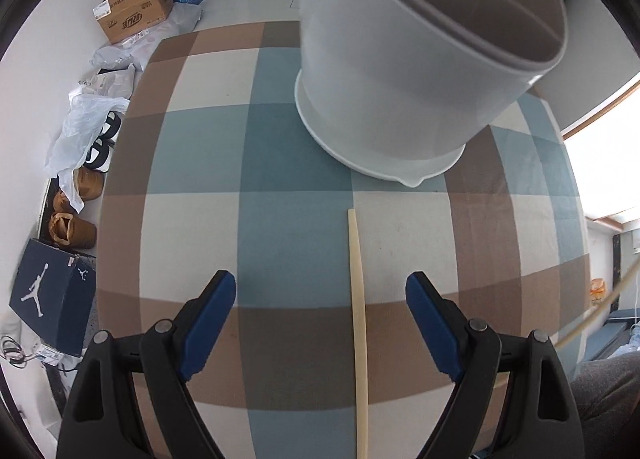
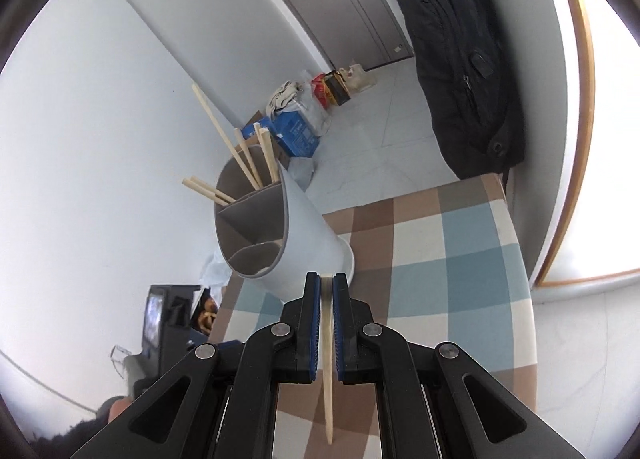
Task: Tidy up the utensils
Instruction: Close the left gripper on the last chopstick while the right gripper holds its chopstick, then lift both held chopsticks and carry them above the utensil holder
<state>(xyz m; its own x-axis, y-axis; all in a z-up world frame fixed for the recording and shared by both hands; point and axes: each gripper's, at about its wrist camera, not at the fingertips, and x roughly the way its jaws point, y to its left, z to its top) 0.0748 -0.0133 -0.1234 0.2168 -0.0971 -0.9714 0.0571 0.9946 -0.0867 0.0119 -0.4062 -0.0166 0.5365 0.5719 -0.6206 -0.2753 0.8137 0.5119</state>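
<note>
Right gripper (image 2: pixel 327 283) pinches 1 chopstick (image 2: pixel 328 359) — left gripper (image 1: pixel 320 291) gapes.

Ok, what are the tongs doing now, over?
Left tongs open over a chopstick. Right tongs shut on another chopstick. Holder ahead, nothing blocking.

The left gripper (image 1: pixel 320 323) points steeply down at the table (image 1: pixel 200 219), its blue-padded fingers (image 1: pixel 208 323) spread wide with nothing pressed between them. The right gripper (image 2: pixel 327 287) tilts moderately downward, its fingers (image 2: pixel 314 323) clamped tight on a pale chopstick (image 2: pixel 328 379) that runs lengthwise between the pads.
</note>
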